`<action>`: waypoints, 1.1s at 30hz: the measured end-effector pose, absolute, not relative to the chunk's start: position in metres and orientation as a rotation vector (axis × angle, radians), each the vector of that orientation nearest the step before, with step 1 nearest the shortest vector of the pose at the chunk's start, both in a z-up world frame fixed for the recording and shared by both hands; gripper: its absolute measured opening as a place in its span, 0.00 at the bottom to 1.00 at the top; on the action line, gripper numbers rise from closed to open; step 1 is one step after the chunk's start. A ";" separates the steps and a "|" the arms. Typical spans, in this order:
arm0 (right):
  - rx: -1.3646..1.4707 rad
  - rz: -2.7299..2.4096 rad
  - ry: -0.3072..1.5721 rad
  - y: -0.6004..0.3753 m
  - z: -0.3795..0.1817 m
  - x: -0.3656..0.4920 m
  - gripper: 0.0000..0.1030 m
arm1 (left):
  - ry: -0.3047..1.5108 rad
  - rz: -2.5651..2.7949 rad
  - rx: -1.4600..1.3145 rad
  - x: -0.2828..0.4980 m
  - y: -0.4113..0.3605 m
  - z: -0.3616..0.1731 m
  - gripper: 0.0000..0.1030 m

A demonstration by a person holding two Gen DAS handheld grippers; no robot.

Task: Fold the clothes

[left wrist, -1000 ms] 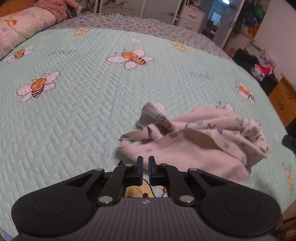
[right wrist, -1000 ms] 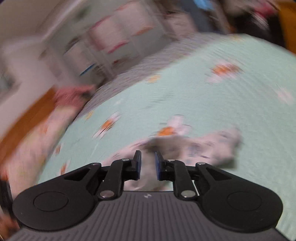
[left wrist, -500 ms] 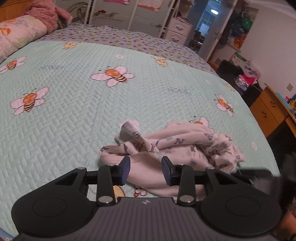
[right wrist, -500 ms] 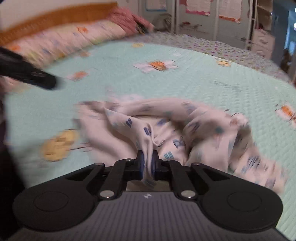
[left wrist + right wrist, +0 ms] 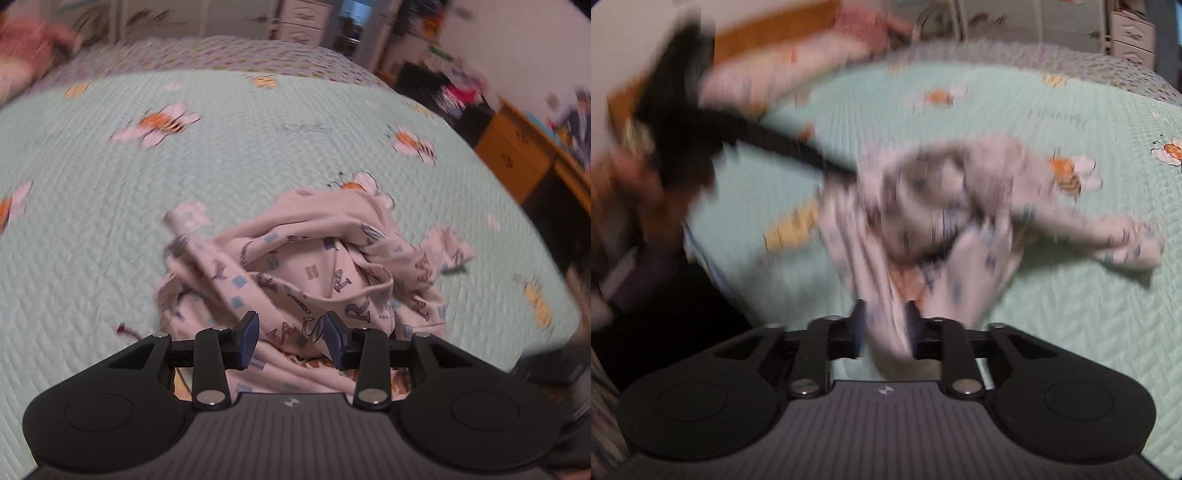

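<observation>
A crumpled pale pink garment printed with letters and small blue squares lies on the mint quilted bedspread. My left gripper hovers open at the garment's near edge, with cloth showing behind the gap and nothing pinched. In the blurred right wrist view the garment is drawn toward my right gripper, which is shut on a bunched fold of it. The left gripper appears there as a dark streak reaching to the garment's left edge.
The bedspread carries bee patterns and ends in a flowered border at the far side. A pillow and a pink blanket sit far left. A wooden dresser and clutter stand right of the bed.
My left gripper went from shut to wide open and moved in over the garment. My right gripper swung round to the garment, shut on a fold and is pulling it.
</observation>
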State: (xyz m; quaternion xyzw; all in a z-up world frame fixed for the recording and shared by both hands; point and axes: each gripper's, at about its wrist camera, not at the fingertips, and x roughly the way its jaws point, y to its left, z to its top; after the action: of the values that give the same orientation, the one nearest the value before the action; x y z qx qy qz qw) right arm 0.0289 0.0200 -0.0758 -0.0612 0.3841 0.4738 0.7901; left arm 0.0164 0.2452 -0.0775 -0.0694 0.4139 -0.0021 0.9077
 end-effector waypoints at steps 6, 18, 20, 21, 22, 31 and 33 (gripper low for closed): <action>-0.021 0.856 0.793 0.007 -0.078 0.035 0.50 | 0.785 -0.073 0.122 0.033 0.200 -0.085 0.54; 0.241 0.668 0.886 -0.026 -0.115 0.041 0.50 | 0.725 -0.081 -0.033 0.042 0.217 -0.060 0.03; 0.269 0.653 0.869 -0.032 -0.114 0.041 0.50 | 0.699 -0.067 -0.101 0.040 0.226 -0.050 0.03; 0.281 0.646 0.859 -0.034 -0.113 0.040 0.50 | 0.686 -0.059 -0.134 0.039 0.231 -0.045 0.03; 0.287 0.641 0.847 -0.036 -0.112 0.040 0.50 | 0.673 -0.052 -0.168 0.038 0.235 -0.040 0.03; 0.112 0.677 0.724 -0.006 -0.095 0.044 0.50 | 0.479 0.059 -0.341 -0.037 0.296 0.034 0.03; 0.023 0.714 0.669 0.014 -0.089 0.046 0.53 | 0.501 0.082 -0.346 -0.047 0.300 0.027 0.03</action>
State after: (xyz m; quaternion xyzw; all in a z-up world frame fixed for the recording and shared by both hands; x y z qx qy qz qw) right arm 0.0456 0.0142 -0.0894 0.0109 0.3213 0.3430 0.8826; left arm -0.0473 0.2999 0.0267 -0.1703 0.2466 0.0403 0.9532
